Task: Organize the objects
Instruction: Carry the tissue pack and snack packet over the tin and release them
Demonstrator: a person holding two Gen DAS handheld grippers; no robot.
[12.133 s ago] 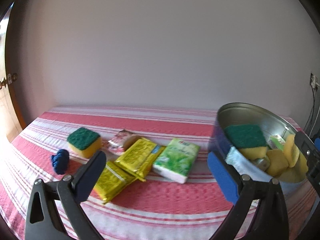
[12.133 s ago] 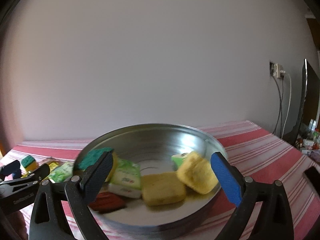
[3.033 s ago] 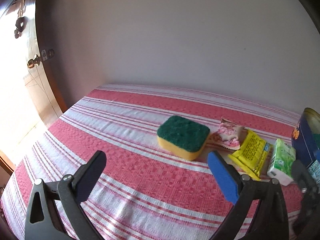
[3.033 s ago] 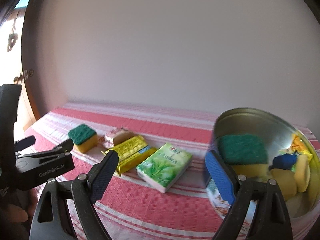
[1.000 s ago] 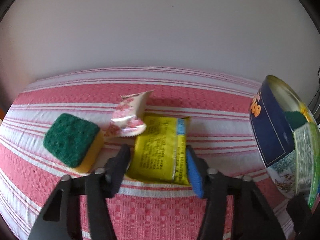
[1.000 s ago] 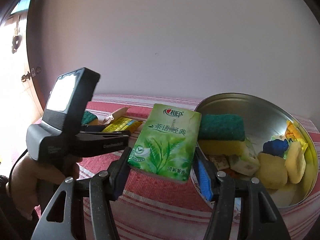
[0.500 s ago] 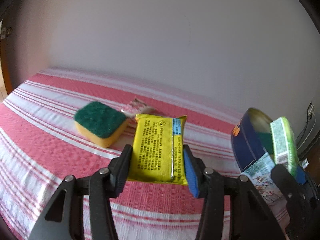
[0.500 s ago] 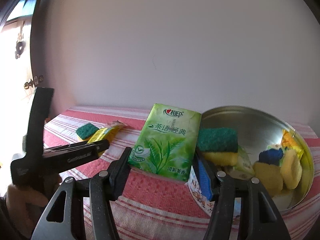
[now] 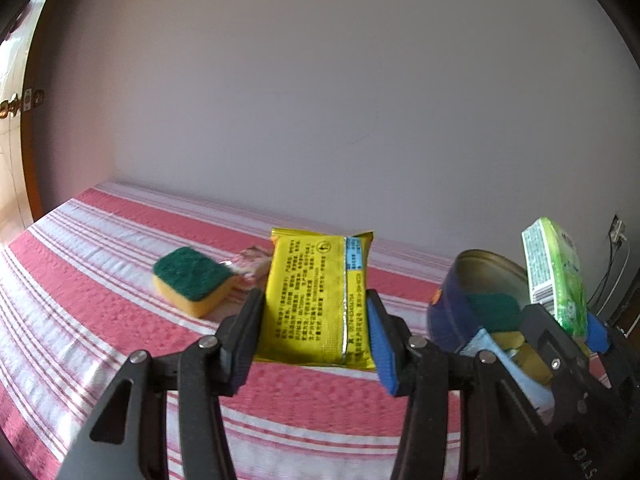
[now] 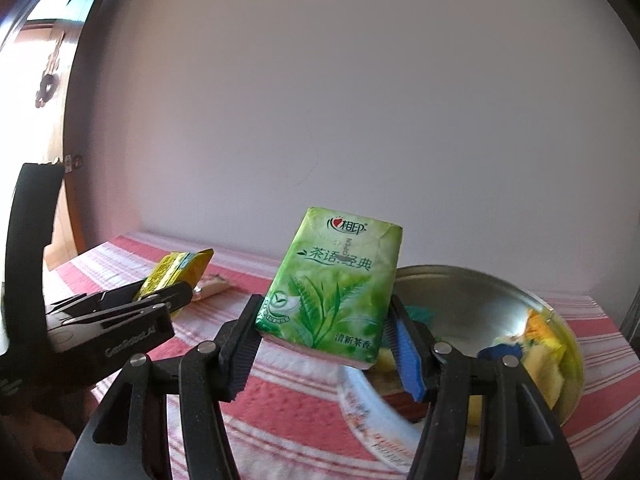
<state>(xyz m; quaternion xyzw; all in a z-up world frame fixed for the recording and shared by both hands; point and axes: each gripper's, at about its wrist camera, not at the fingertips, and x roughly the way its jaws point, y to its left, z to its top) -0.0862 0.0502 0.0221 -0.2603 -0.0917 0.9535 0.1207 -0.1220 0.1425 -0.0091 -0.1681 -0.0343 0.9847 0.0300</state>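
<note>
While both packets hang lifted above the striped cloth (image 9: 100, 320), the items stand as follows. Left gripper (image 9: 316, 336): clamped on the yellow snack packet (image 9: 316, 296), its printed back facing the left wrist camera, held upright at the frame's centre. Right gripper (image 10: 326, 340): clamped on the green tissue pack (image 10: 332, 284), front face toward the right wrist camera, tilted slightly toward 1 o'clock. Round metal tin (image 10: 472, 296): on the cloth at 4 o'clock in the right wrist view, just behind the tissue pack; contents include a green-topped sponge, yellow pieces and a blue item, partly hidden. Green-and-yellow sponge (image 9: 192, 280): lying on the cloth at 9 o'clock of the snack packet in the left wrist view. Pink wrapped snack (image 9: 252, 266): touching the sponge's right side, partly behind the yellow packet. Plain wall (image 9: 320, 100): behind everything.
</note>
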